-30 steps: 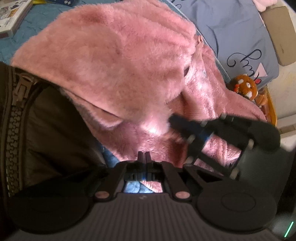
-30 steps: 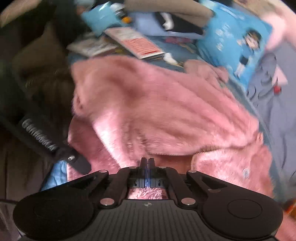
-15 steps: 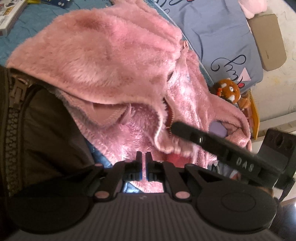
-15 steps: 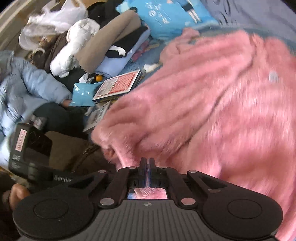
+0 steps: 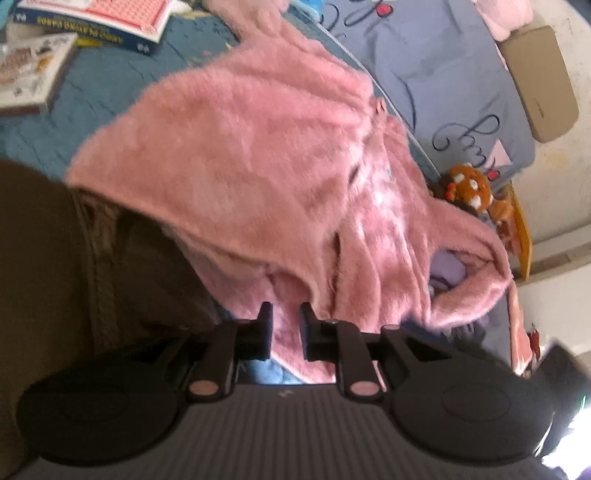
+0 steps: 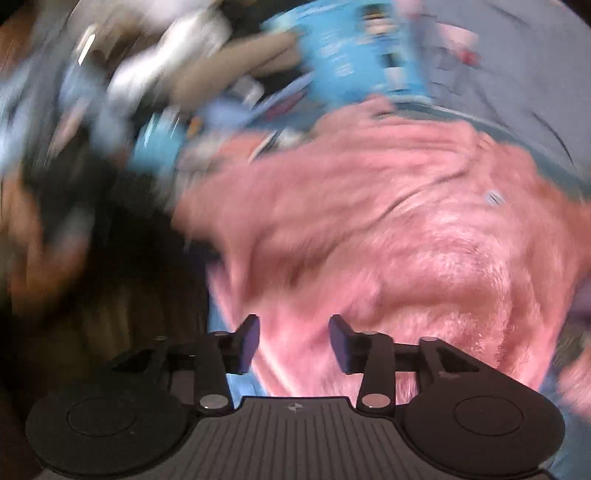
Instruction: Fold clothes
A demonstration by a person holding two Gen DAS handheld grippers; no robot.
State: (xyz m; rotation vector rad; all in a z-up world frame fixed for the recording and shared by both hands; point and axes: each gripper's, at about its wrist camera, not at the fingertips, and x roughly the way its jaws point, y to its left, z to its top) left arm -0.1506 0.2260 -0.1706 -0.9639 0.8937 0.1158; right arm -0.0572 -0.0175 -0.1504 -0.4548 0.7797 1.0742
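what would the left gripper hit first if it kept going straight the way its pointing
Most likely the pink fleece jacket. The left gripper is open with pink fleece showing in the gap between its fingers and straight ahead. Depth is hard to judge, but nothing else lies in that line.

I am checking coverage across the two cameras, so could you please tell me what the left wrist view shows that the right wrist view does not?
Only the left wrist view shows the orange plush toy, the card box and the left tool, jaws slightly apart. Only the right wrist view, badly blurred, shows the heap of clothes and the right tool, jaws wider apart. Both show the pink fleece garment on the blue bedding, gripped by neither tool; both tools' jaws have just been opening.
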